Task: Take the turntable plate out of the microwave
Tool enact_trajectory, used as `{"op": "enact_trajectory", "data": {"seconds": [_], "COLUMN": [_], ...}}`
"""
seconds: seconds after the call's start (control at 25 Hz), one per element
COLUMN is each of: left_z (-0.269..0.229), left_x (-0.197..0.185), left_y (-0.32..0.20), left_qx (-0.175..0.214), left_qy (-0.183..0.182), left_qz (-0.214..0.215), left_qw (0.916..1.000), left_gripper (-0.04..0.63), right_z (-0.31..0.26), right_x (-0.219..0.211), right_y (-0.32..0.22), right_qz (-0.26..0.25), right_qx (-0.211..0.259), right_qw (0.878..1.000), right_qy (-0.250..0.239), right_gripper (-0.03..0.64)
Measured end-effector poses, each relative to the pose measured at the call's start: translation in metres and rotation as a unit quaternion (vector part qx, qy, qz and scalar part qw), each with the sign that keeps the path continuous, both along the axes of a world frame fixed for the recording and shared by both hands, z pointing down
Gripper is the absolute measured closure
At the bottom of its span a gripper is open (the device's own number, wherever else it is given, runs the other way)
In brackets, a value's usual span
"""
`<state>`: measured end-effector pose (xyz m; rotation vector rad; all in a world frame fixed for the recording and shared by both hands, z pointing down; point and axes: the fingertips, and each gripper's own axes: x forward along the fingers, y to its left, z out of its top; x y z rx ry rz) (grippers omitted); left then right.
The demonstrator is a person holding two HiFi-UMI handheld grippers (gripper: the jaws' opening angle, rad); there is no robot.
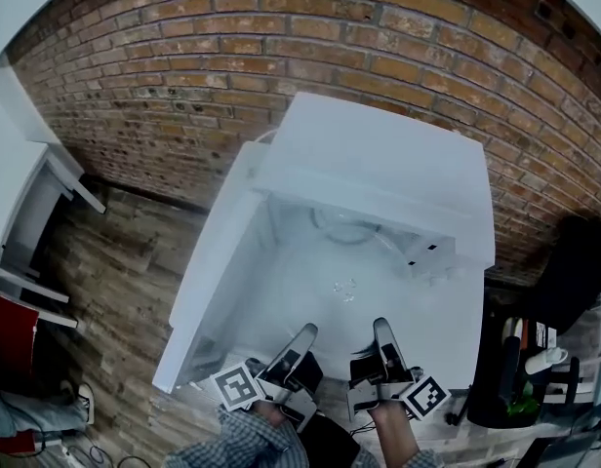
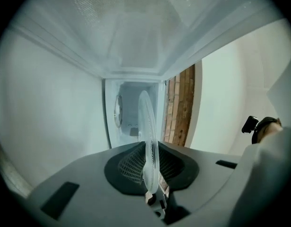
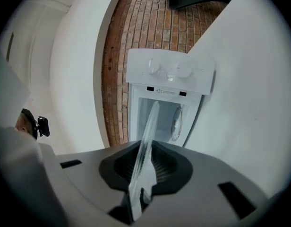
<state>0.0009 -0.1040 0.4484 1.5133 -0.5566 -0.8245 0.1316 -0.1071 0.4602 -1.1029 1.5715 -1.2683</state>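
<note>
Left tool (image 2: 150, 175): jaws nearly together, clamped on the rim of the turntable plate (image 2: 148, 126), which stands edge-on between them. Right tool (image 3: 142, 174): jaws in the same narrow setting, clamped on the same plate at a second point of the rim.

The plate is 1 clear glass disc, held in front of the open microwave (image 1: 379, 164) and above the white counter (image 1: 447, 330). In the head view the glass is almost invisible; only faint glints show. The arms behind the tools are cut off at the lower frame edge.

The 1 door (image 1: 213, 271) stands open at the left. The control panel (image 3: 170, 71) carries 2 round knobs (image 3: 183, 70). The printed label (image 3: 166, 91) beneath is too small to read.
</note>
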Motion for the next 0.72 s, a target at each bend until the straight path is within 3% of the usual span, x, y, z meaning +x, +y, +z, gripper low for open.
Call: {"op": "enact_trajectory", "data": {"seconds": [0.4,0.72], "left_z": [-0.021,-0.040], "left_x": [-0.005,-0.008], "left_y": [0.106,0.151], "left_qx": [0.019,0.021], "left_qy": [0.000,0.012], "left_qz": [-0.020,-0.019], "left_qw": [0.9996,0.9995], "left_gripper": [0.540,0.540], "right_z": [-0.019,-0.037], "right_x": [-0.005,-0.006], "right_y": [0.104,0.151], "right_qz": [-0.002,0.005], "right_qx": [0.017,0.024], "right_qw": [1.000,1.000], "right_qy": [-0.016,-0.011], "right_gripper": [0.560,0.558]}}
